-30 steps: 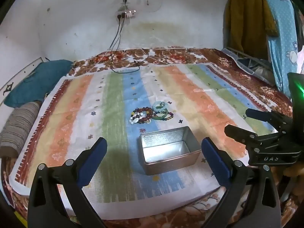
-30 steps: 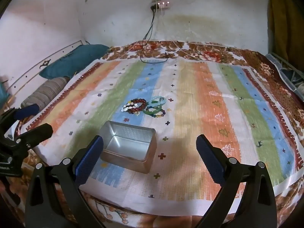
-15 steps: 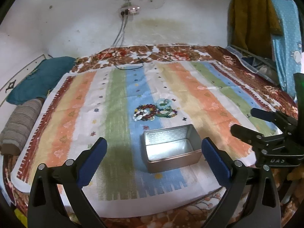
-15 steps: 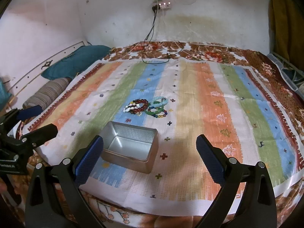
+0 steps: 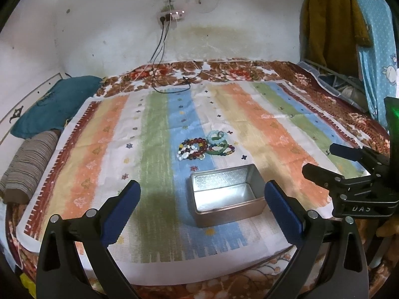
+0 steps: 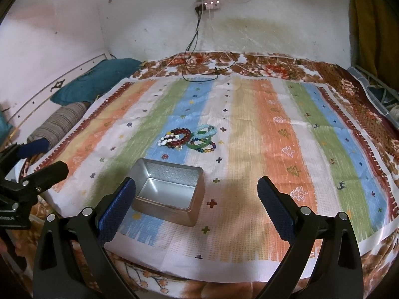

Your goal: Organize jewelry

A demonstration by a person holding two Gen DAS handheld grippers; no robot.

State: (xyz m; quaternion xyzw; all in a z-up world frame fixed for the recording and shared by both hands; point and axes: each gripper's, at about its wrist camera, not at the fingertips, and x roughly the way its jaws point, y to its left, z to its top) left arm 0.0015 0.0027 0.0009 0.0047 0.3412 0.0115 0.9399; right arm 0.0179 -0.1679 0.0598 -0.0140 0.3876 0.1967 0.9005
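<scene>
Jewelry for sorting lies on a striped cloth [image 5: 261,129] that fills the middle of both views, spread over a floral bedcover [image 5: 249,68] whose brown border shows along the upper and lower edges. At the left of the frame a teal pillow [image 5: 54,104] sits above a rolled striped blanket [image 5: 27,167]. Just below centre stands a metal tin [image 5: 225,195], lidless, rectangular and shiny; its inside shows only bare metal. In the right wrist view the same tin [image 6: 169,191] sits lower left of centre. Above the tin, apart from it, the bracelets [image 5: 205,145] lie in a small overlapping cluster on the blue stripe: dark red beads, white beads, a pale blue string, a green bangle and mixed coloured beads. The left gripper [image 5: 202,209] hangs at the bottom of its view with fingers spread wide, grasping nothing; the right gripper [image 6: 197,206] is likewise released, its blue pads far apart over the near edge of the cloth, and it also shows at the right of the left view
</scene>
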